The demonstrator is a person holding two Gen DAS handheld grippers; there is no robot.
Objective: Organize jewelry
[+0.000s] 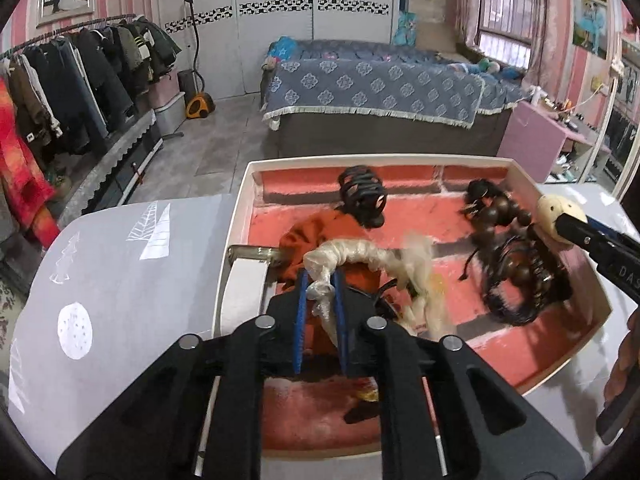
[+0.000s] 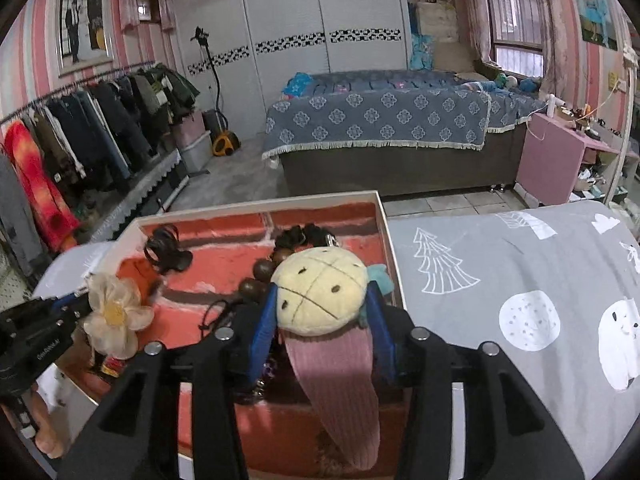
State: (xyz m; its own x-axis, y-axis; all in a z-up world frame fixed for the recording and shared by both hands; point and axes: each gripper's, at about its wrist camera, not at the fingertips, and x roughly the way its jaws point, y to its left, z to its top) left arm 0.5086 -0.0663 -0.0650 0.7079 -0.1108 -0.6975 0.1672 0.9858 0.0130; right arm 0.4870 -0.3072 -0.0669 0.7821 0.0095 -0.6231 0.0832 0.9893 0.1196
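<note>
A white-rimmed tray [image 1: 236, 240] lined with red brick print holds a black claw clip [image 1: 362, 196], brown wooden bead bracelets [image 1: 504, 228], black hair ties [image 1: 520, 296] and an orange cloth [image 1: 320, 232]. My left gripper [image 1: 320, 280] is shut on a cream gauze hair band [image 1: 360, 252]; its flower [image 2: 116, 312] hangs over the tray's left side. My right gripper [image 2: 323, 292] is shut on a cream plush pineapple [image 2: 320, 292] fixed to a pink ribbed headband [image 2: 340, 392], above the tray's right half. From the left wrist view that plush [image 1: 554, 214] shows at the right gripper's tip.
The tray rests on a grey cloth with white tree and circle prints [image 2: 520, 280]. Beyond the table's far edge are a bed [image 1: 380, 92], a clothes rack [image 1: 80, 80] at left and a pink cabinet [image 2: 552, 156] at right. A person's hand [image 1: 624, 360] shows at the right edge.
</note>
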